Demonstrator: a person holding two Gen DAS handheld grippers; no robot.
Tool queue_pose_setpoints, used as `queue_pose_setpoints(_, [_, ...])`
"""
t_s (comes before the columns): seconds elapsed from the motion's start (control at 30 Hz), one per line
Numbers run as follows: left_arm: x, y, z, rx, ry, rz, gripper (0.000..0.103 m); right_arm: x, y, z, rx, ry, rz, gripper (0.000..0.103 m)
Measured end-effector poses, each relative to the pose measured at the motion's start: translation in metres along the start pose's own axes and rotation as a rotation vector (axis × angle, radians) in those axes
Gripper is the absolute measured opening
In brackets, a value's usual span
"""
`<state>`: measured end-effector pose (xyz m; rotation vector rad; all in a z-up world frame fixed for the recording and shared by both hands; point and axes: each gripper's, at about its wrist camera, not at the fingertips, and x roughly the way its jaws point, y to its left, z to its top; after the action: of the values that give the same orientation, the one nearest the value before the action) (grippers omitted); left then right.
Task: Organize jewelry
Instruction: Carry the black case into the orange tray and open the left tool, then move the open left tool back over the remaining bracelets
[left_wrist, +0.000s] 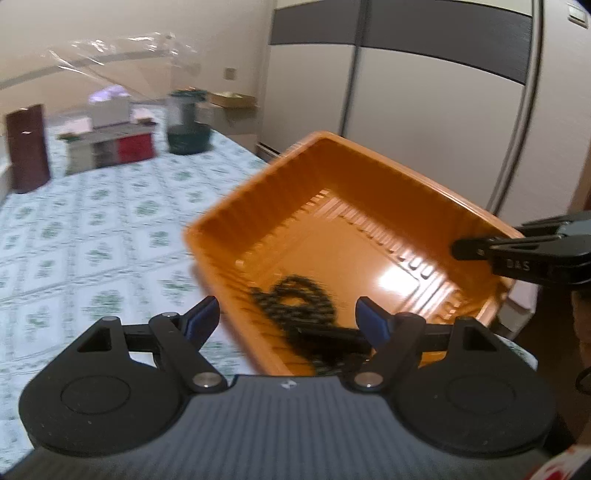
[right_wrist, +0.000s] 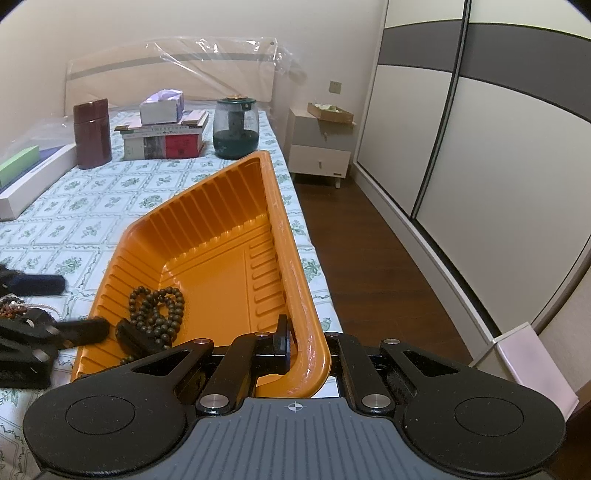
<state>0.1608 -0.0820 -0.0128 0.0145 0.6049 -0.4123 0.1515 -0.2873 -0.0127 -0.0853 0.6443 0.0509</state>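
An orange plastic tray (right_wrist: 236, 206) lies on the patterned bedcover; it also shows in the left wrist view (left_wrist: 295, 173). A string of dark wooden beads (right_wrist: 157, 310) lies coiled in the tray's near corner, blurred in the left wrist view (left_wrist: 295, 306). My right gripper (right_wrist: 306, 347) is shut on the tray's near rim, one finger inside the wall and one outside. My left gripper (left_wrist: 286, 317) is open and empty over the tray's edge, just above the beads. It shows at the left of the right wrist view (right_wrist: 74, 306). More jewelry (right_wrist: 13, 308), brown beads and a thin chain, lies on the bedcover left of the tray.
At the head of the bed stand a dark red canister (right_wrist: 92, 133), a stack of books with a tissue box (right_wrist: 162, 136) and a green glass jar (right_wrist: 236, 129). A long white box (right_wrist: 33, 177) lies at the left. A nightstand (right_wrist: 321, 147) and wardrobe (right_wrist: 480, 147) are right of the bed.
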Motion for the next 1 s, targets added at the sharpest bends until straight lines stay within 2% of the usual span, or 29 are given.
queue_pose_setpoints(0.17, [-0.023, 0.026, -0.009, -0.027, -0.008, 0.081, 0.078, 0.0, 0.0, 0.0, 0.0, 0.0, 0.0, 0.006])
queue_pose_setpoints(0.47, [-0.064, 0.087, -0.039, -0.149, 0.008, 0.249, 0.078, 0.0, 0.0, 0.0, 0.001, 0.0, -0.002, 0.006])
queue_pose_setpoints(0.63, [-0.083, 0.109, -0.061, -0.157, 0.028, 0.344, 0.078, -0.001, 0.0, 0.0, 0.003, 0.001, -0.002, 0.006])
queue_pose_setpoints(0.83, [-0.091, 0.112, -0.085, -0.137, 0.064, 0.387, 0.078, -0.001, -0.001, 0.0, 0.006, 0.002, -0.002, 0.006])
queue_pose_setpoints(1.0, [-0.084, 0.11, -0.092, -0.154, 0.084, 0.363, 0.073, -0.001, -0.001, 0.0, 0.005, 0.003, -0.003, 0.006])
